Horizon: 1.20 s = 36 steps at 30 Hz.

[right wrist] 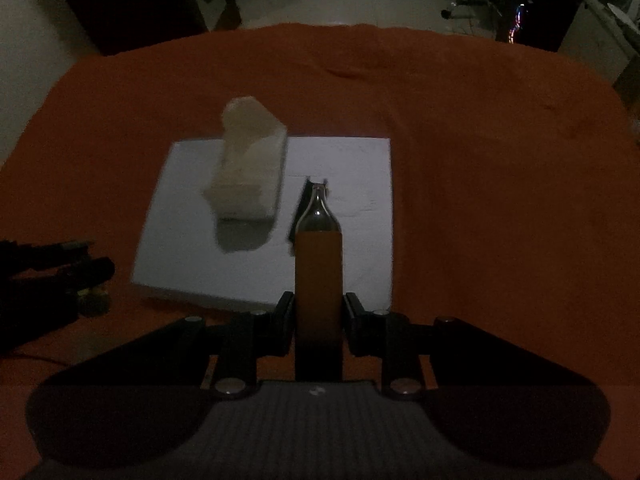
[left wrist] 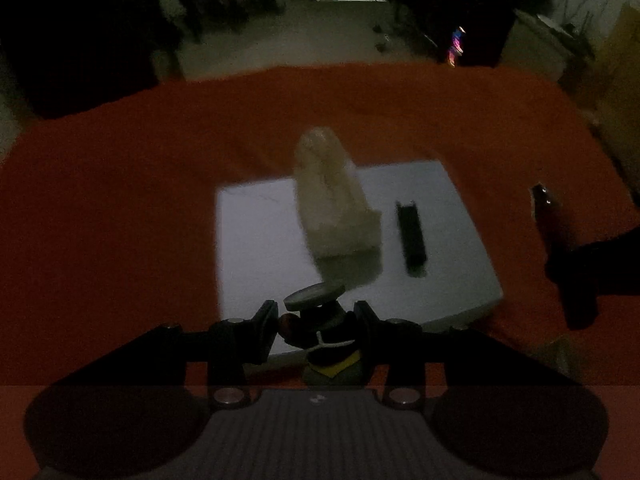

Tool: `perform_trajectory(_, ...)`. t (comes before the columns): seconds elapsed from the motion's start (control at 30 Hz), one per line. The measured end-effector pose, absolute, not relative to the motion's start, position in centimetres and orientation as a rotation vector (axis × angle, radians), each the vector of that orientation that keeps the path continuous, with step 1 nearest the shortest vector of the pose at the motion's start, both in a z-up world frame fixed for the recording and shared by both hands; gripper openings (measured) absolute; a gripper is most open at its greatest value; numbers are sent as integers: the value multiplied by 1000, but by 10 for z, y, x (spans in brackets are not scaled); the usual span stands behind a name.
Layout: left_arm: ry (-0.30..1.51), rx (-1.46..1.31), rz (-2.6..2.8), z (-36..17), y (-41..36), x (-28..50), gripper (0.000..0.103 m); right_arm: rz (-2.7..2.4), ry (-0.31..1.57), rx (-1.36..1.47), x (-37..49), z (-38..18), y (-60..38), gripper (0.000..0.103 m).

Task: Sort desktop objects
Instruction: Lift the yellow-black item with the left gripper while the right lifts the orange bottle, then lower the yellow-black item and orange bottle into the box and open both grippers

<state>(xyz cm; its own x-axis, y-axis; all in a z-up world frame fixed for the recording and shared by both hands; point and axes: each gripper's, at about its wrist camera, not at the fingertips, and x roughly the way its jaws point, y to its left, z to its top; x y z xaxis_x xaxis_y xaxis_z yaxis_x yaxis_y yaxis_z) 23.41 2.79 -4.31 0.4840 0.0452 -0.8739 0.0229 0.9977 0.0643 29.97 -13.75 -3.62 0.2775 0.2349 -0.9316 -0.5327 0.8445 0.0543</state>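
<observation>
No writing is legible (too dim). The right gripper [right wrist: 318, 312] clamps an orange lighter [right wrist: 319, 280] with a metal tip; the left gripper [left wrist: 316, 318] pinches a dark round-topped object [left wrist: 316, 312], both before the white board [right wrist: 360, 168].

A pale, translucent tissue pack [left wrist: 334, 200] stands on the white board [left wrist: 256, 248], with a tuft of tissue rising from its top; it sits left of the board's middle and is blurred. Just to its right on the board lies a slim black bar [left wrist: 411, 236], lengthwise from near to far. A small dark toy figure [left wrist: 320, 320] with a flat grey disc on top and a yellow patch lower down sits over the board's near edge. A glass bottle [right wrist: 319, 256] with an orange label and a clear neck points away over the board's near right part. The board lies flat on the orange-covered surface [left wrist: 120, 200].
</observation>
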Motion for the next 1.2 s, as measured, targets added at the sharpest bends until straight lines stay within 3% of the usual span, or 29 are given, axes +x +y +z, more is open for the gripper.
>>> perform_trajectory(0.2, 1073, 74, -4, -20, 20, 184, 36, 581, 1169, -313, 243, -5, -143, 28)
perform_trajectory(0.37, 1112, -4, -12, -39, 12, 151, 36, 631, 1180, -296, 200, -8, -148, 28)
perform_trajectory(0.57, 1143, -93, 12, -85, 2, 119, 36, 620, 1252, -338, 171, -59, -154, 28)
perform_trajectory(1.2, 1240, 52, 48, -177, -19, 78, 36, 574, 1348, -474, 136, -157, -185, 28)
